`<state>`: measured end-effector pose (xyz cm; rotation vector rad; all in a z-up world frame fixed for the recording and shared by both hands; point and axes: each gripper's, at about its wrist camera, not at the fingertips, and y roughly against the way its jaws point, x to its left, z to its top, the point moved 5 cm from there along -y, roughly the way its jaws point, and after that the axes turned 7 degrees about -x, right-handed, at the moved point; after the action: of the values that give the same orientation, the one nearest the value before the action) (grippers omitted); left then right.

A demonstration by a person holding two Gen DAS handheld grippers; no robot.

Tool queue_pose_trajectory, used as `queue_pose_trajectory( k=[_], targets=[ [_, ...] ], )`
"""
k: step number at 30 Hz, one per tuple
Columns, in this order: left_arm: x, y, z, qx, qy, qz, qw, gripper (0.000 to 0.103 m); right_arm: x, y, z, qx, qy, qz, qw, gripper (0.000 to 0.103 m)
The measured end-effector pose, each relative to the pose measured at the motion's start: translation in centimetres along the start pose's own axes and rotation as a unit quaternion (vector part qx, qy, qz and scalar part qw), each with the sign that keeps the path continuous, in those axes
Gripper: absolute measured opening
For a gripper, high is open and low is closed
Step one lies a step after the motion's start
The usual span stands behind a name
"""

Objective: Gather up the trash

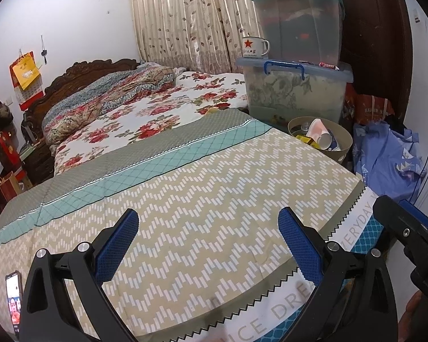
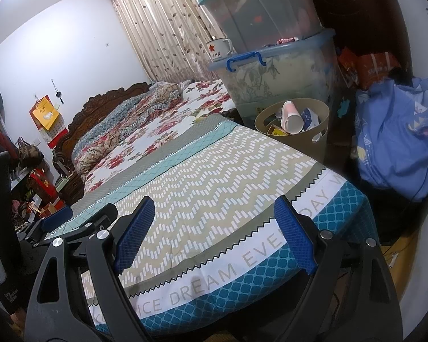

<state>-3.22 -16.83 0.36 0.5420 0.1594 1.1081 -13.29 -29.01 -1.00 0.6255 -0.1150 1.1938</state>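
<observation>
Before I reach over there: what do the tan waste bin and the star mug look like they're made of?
Waste bin: probably matte moulded plastic, judging by its thin even wall and a cut-out handle slot near the rim. Star mug: looks like white enamelled metal, glossy with a thin dark rim and a slim looped handle, though glazed ceramic can't be ruled out.

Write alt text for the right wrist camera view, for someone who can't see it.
The right gripper, its blue-padded fingers open and empty, hangs over a bed's green zigzag-patterned cover. Beyond the bed's far corner stands a round beige wastebasket holding a pink-and-white paper cup and other litter, below stacked clear plastic storage bins.
</observation>
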Motion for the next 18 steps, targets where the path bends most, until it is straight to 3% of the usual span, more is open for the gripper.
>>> queue_pose_trajectory(
  k=[18],
  targets=[
    [-0.26, -0.30, -0.72, 0.017, -0.005, -0.007, 0.9998, 0.094, -0.04, 0.00, 0.00, 0.000, -0.001, 0.000, 1.000, 0.086]
  ],
)
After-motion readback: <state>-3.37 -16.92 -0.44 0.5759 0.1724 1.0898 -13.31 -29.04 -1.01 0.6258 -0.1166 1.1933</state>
